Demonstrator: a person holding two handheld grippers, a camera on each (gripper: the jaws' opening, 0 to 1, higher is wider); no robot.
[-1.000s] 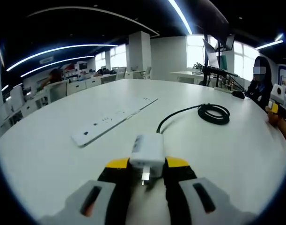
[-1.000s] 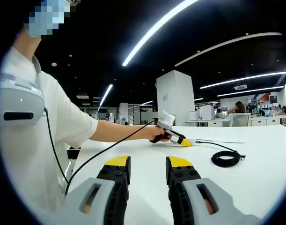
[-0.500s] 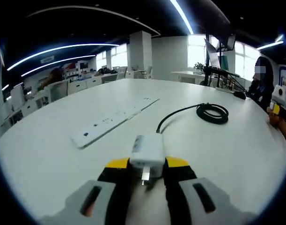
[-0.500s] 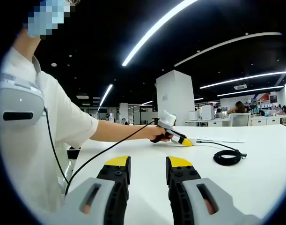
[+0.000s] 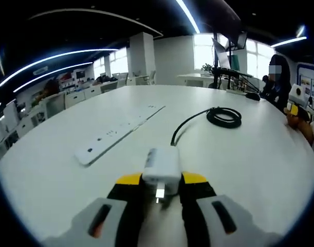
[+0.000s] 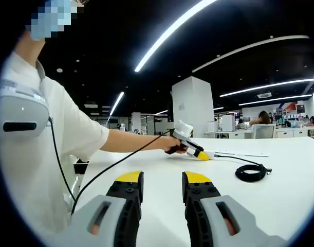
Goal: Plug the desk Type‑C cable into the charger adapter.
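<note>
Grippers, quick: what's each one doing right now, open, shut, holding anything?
Left gripper: shut on the white charger adapter, prongs toward the camera.
Right gripper: open, nothing between its jaws, above the white table.

White charger adapter (image 5: 161, 170), black coiled cable (image 5: 223, 117), yellow-tipped tongs (image 5: 161, 179).

Cable (image 5: 222, 117) right of power strip (image 5: 118, 133) on table (image 5: 54, 170)

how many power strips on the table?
1. One white power strip lies flat on the table, left of the coiled black cable and ahead of the charger held in the left tool. Table parts outside the views may hide more.
</note>
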